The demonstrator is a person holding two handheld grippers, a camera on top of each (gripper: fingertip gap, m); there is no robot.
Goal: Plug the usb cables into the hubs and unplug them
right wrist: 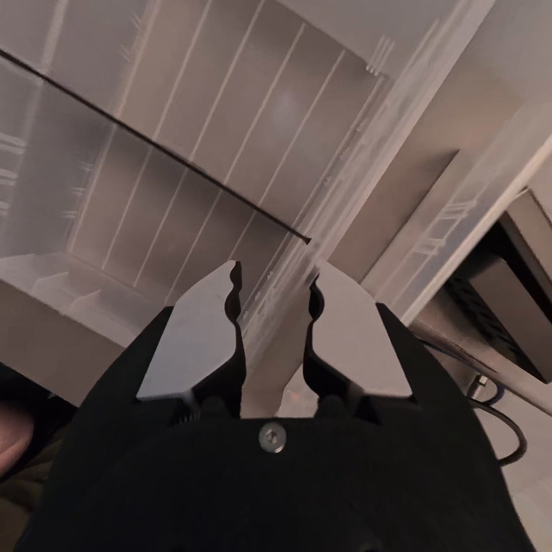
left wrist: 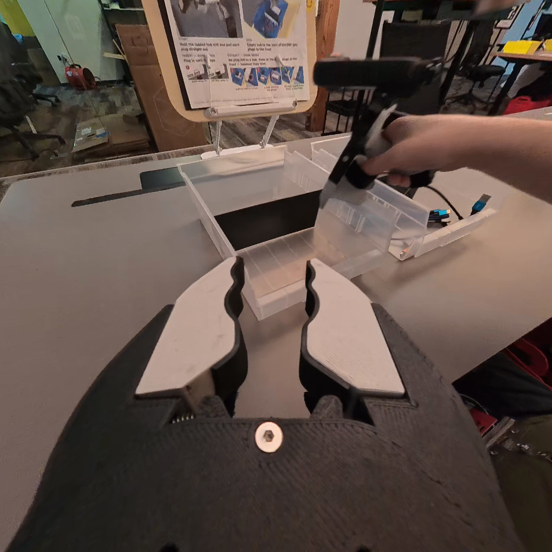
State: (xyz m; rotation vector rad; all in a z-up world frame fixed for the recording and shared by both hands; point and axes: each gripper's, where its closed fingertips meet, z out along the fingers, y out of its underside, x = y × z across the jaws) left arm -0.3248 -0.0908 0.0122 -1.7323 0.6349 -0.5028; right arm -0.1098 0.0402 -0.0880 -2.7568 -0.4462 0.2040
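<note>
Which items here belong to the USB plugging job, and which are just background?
Job:
- USB cables with blue plugs
- clear tray
- left gripper, right gripper, both open and empty

Background:
- instruction board
- red fan
- cardboard on the floor

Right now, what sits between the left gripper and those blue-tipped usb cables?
In the left wrist view, clear plastic bins lie between the open left gripper and the usb cables.

Soft indoor light; motion blur, fisheye-warped edges.
</note>
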